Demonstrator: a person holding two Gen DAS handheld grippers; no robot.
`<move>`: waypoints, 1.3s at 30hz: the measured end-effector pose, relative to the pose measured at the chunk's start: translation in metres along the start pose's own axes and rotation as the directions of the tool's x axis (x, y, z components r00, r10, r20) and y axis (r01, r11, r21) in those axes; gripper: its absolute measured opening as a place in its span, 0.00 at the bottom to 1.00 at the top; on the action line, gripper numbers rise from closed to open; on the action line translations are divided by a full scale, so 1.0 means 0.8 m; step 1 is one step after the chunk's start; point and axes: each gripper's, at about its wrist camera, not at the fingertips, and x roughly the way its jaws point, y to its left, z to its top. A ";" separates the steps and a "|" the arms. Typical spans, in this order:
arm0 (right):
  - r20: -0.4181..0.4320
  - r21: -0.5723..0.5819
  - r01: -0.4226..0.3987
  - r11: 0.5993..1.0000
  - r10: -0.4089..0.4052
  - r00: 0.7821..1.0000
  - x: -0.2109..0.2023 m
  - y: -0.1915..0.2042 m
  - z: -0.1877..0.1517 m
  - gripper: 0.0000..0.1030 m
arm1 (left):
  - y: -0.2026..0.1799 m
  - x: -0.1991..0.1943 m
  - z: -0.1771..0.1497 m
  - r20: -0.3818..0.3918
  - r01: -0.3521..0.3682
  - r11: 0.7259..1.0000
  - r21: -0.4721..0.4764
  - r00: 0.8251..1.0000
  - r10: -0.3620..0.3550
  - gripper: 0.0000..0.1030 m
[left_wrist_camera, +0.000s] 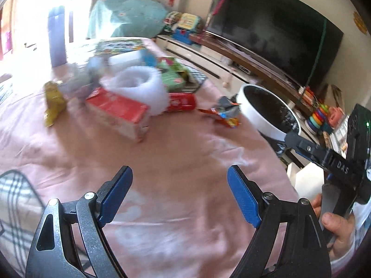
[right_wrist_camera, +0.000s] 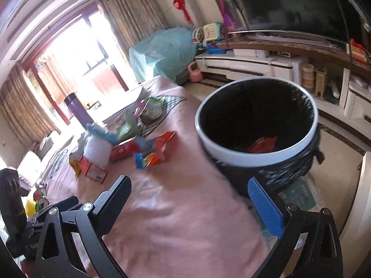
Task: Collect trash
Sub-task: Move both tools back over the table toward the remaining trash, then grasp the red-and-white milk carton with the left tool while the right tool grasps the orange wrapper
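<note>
Trash lies on a pink tablecloth: a red and white box, a yellow wrapper, a red packet, an orange and grey wrapper and green cartons. A white-rimmed bin with a black liner stands off the table's right edge; in the right wrist view the bin holds a red wrapper. My left gripper is open and empty above the cloth. My right gripper is open and empty beside the bin; its body shows in the left wrist view.
A purple flask and white fluffy padding stand among the trash. A TV on a low cabinet runs along the right wall. A teal covered object sits beyond the table. A checked cloth lies at the left.
</note>
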 end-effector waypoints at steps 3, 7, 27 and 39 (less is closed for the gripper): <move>-0.011 -0.015 -0.011 1.000 0.011 1.000 0.004 0.013 -0.007 0.98 | 0.018 -0.002 -0.001 -0.012 -0.020 0.999 -0.027 1.000 0.020 0.84; -0.018 -0.046 -0.023 0.999 0.022 1.000 0.008 0.029 -0.011 0.98 | 0.033 -0.002 0.001 -0.019 -0.048 0.997 -0.057 0.999 0.047 0.84; -0.037 -0.074 -0.045 0.996 0.043 0.998 0.059 0.043 0.018 0.72 | 0.037 0.042 0.050 -0.017 -0.153 0.976 -0.153 0.988 0.152 0.84; -0.110 -0.097 -0.043 0.994 0.033 0.993 0.117 0.048 0.028 0.35 | 0.060 0.090 0.069 -0.024 -0.221 0.955 -0.197 0.975 0.220 0.64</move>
